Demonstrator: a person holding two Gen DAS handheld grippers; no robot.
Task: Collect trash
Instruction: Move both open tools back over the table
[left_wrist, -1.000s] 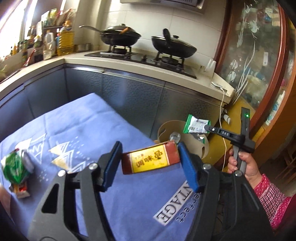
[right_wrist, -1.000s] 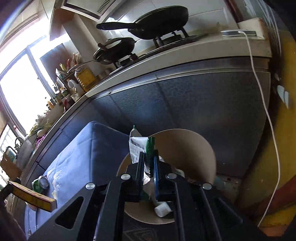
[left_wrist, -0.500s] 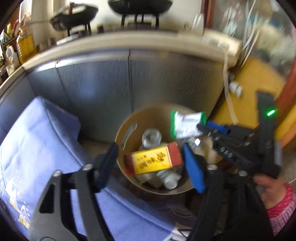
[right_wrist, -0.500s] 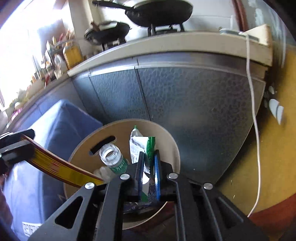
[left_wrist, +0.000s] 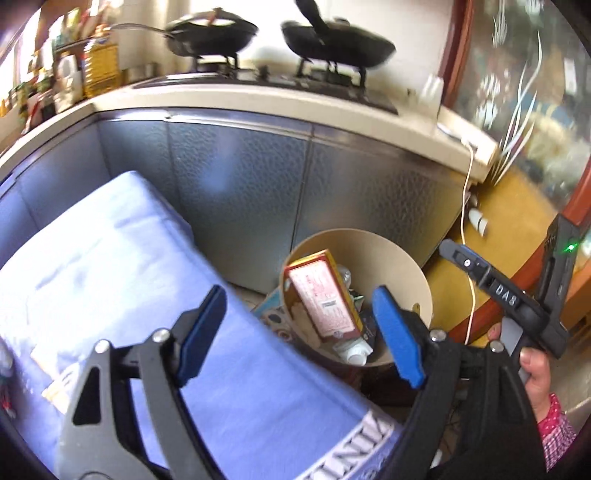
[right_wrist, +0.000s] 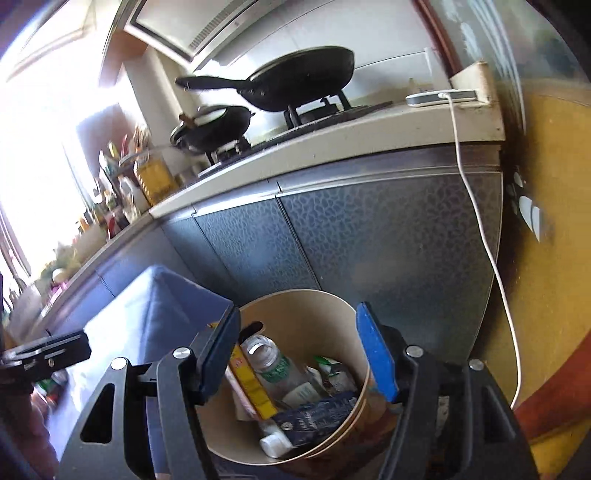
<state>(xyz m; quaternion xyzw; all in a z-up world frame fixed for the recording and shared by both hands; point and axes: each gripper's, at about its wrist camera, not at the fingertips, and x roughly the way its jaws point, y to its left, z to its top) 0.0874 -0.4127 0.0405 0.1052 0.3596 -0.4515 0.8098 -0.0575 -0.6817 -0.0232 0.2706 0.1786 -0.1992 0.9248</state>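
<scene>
A: Both our claws stand wide with nothing in them: the left gripper (left_wrist: 301, 332) and the right gripper (right_wrist: 299, 354) hover above the round tan trash bin (right_wrist: 295, 306).

B: The red-and-yellow cardboard seasoning box (left_wrist: 323, 295) leans inside it, beside a clear plastic bottle (right_wrist: 271, 362) and a green-white wrapper (right_wrist: 327, 363).

A: We hold them spread so nothing snags.

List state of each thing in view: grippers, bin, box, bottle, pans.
left gripper: open, empty, above the bin
right gripper: open, empty, over the bin
bin: upright, holding trash
seasoning box: in the bin, leaning on end
plastic bottle: in the bin, uncapped
pans: on the stove
</scene>
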